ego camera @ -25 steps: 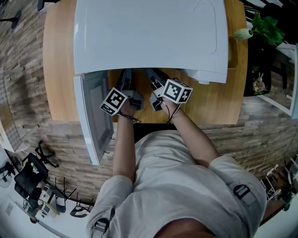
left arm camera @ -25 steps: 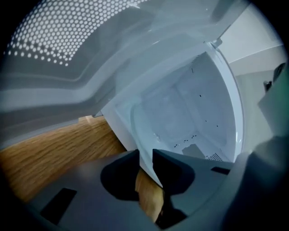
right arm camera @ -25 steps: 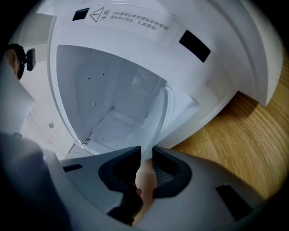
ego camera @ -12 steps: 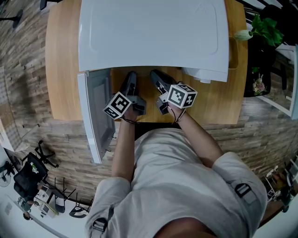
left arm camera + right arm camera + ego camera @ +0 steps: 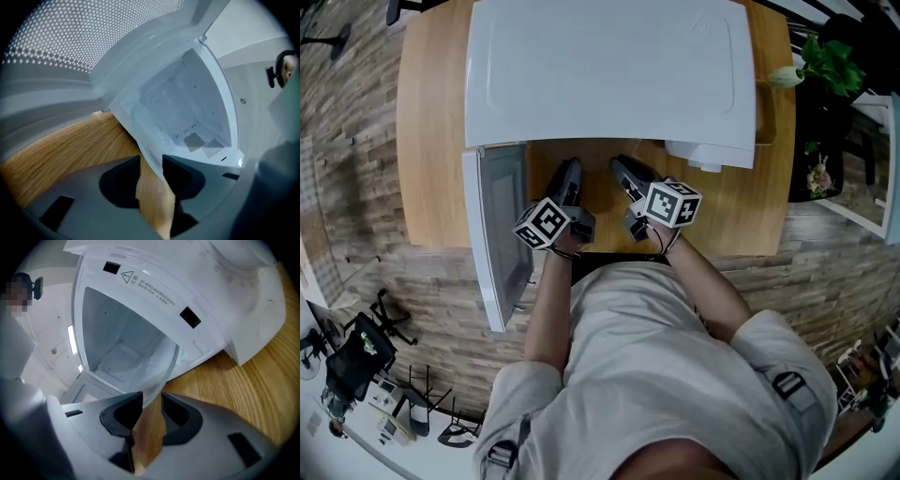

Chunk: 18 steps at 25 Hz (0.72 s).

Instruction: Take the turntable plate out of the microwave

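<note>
The clear glass turntable plate hangs in front of the open white microwave, and the empty cavity shows through it. Its rim runs between the jaws of both grippers. My left gripper has just been opening: the rim lies by one jaw, and wood shows in the gap to the other. My right gripper has been opening too, with the rim near one jaw and a gap beside it. In the head view the glass is too transparent to make out.
The microwave door swings out toward me on the left, close beside the left gripper. The wooden table carries the microwave and ends just in front of my body. A potted plant stands beyond the table's right end.
Both grippers have drawn back from the microwave's mouth toward my body, so more of their fingers and more bare wood show in front of the oven.
</note>
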Tool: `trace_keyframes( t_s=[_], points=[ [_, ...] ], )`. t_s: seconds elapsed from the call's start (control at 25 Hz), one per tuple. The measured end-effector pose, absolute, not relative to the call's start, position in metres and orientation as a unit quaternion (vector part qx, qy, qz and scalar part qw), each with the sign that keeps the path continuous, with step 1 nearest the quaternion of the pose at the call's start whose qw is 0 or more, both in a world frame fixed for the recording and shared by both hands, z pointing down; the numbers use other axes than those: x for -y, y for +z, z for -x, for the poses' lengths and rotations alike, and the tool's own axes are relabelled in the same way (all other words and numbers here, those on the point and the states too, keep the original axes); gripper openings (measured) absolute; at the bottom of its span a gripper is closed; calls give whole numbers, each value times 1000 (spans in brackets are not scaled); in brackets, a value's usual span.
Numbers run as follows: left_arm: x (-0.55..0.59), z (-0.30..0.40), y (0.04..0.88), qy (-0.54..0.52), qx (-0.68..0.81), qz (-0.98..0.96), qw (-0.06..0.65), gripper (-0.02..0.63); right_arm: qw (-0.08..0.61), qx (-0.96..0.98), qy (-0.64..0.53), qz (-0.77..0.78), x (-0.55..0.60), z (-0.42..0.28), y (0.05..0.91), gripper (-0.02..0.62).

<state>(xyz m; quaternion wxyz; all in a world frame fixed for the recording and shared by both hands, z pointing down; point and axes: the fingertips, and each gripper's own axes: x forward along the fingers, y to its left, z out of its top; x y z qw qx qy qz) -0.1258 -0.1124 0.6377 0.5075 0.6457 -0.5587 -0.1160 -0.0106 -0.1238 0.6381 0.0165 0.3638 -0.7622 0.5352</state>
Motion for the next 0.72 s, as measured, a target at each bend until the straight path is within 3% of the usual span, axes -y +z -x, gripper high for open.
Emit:
trace_keyframes(
  t_s=[0.12, 0.36, 0.48, 0.72],
  points=[
    [119, 134, 642, -120, 566, -639, 507, 207, 16, 756, 534, -377, 133, 3, 643, 175],
    [137, 140, 642, -130, 569, -635, 506, 204, -2, 748, 531, -399, 149, 1, 640, 167],
    [140, 136, 643, -117, 564, -641, 508, 151, -3, 739, 531, -414, 154, -1, 641, 121],
    [135, 132, 641, -113, 552, -651, 509, 147, 19, 751, 517, -410, 149, -3, 642, 124]
  ],
)
